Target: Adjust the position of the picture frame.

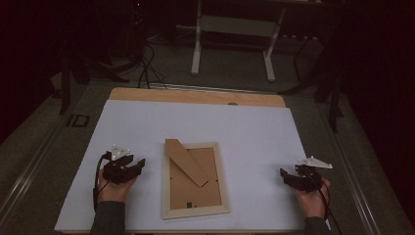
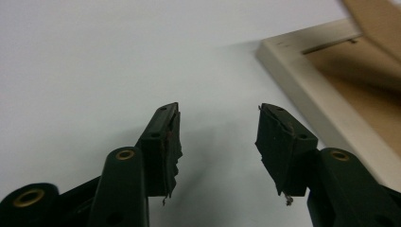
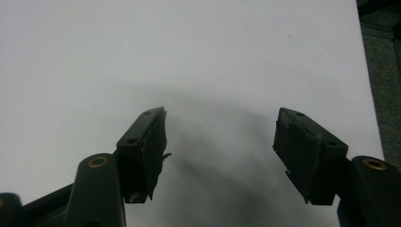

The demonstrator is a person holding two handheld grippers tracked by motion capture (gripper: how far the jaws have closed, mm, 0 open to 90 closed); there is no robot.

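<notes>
Picture frame (image 1: 195, 180) lies face down at the middle of the white table (image 1: 244, 127), cardboard backing up, its easel stand (image 1: 185, 161) angled across the upper left of the back. Left gripper (image 1: 138, 164) rests just left of the frame, jaws spread, nothing held; the left gripper view shows the frame's pale corner (image 2: 302, 71) near its right jaw. Right gripper (image 1: 284, 174) sits well apart on the right, jaws likewise spread over bare table. Judgement: work on the frame not yet begun; approach, grasp and handling all remain.

Left gripper (image 1: 138, 163), right gripper (image 1: 284, 174): black jaws, brass rivets, frayed pads, grey three-cornered plates, black cables; sleeves apparently dark grey.
</notes>
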